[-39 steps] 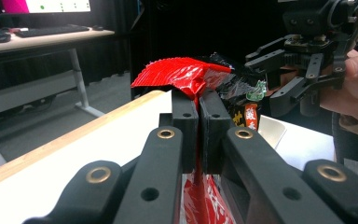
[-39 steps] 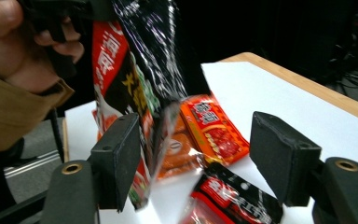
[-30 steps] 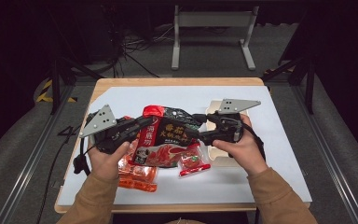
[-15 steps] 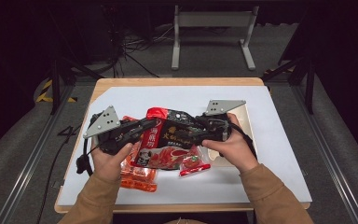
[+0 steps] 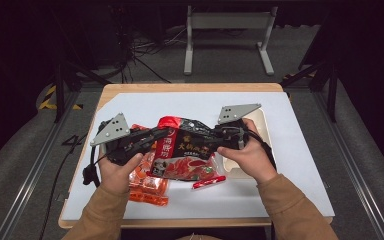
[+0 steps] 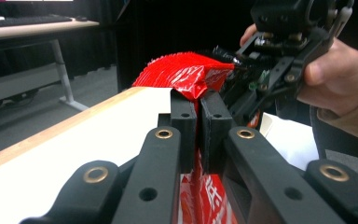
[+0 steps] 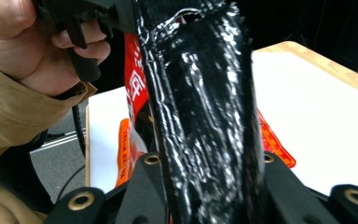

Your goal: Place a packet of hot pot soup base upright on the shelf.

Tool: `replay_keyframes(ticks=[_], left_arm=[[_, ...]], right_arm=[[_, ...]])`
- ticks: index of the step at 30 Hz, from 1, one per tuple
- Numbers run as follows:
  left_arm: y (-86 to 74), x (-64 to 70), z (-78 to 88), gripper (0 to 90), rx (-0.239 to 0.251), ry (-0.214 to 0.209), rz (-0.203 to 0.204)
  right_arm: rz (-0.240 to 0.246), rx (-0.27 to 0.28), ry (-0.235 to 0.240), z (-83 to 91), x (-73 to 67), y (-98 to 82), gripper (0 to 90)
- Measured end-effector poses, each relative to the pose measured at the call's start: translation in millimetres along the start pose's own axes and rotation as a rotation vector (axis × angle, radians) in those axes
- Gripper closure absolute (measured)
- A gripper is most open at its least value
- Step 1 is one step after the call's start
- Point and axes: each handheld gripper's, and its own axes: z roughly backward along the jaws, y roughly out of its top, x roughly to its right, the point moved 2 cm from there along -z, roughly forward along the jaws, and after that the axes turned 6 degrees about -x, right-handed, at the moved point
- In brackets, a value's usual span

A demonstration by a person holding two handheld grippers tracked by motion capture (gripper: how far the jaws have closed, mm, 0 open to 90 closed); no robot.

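Observation:
A red and black foil snack bag (image 5: pixel 185 147) is held up over the table between both grippers. My left gripper (image 5: pixel 156 136) is shut on its crinkled red edge (image 6: pixel 182 74); the pads (image 6: pixel 184 112) pinch the foil tight. My right gripper (image 5: pixel 216 134) has just been closing and now clamps the bag's black end (image 7: pixel 200 93), which runs up between its jaws and hides their tips. In the left gripper view the right gripper (image 6: pixel 261 70) and the hand holding it are just behind the bag.
Orange-red packets (image 5: pixel 147 182) lie on the white mat (image 5: pixel 190 107) under the left hand. A small red sachet (image 5: pixel 207 182) lies below the bag. A beige tray (image 5: pixel 262 135) sits under the right hand. A metal stand (image 5: pixel 227 22) is beyond the table's far edge.
The right gripper's jaws have closed onto the bag's black end, and that hand has edged left. The left gripper has kept its grip in place.

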Motion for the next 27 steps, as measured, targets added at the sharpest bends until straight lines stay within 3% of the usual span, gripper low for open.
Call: replay_keyframes(ticks=[5,10,16,19,27], left_arm=[[-0.1,-1.2,-0.6,84.5,-0.005,-0.007,0.011],[0.1,-4.6,1.6,76.2,0.005,-0.01,0.023],[-0.8,-9.2,5.2,63.0,0.001,0.011,0.035],[-2.6,-12.9,3.9,50.0,-0.027,0.045,0.047],[-6.8,-20.4,4.2,44.0,-0.049,0.062,0.067]], right_arm=[[-0.003,-0.011,-0.023,7.1,1.0,6.2,79.2],[0.011,-0.024,-0.044,14.0,2.5,14.9,81.3],[0.022,-0.031,-0.099,29.2,11.5,24.7,81.4],[0.041,-0.038,-0.127,38.5,15.1,31.9,81.3],[0.079,-0.064,-0.174,54.6,27.4,43.7,81.2]])
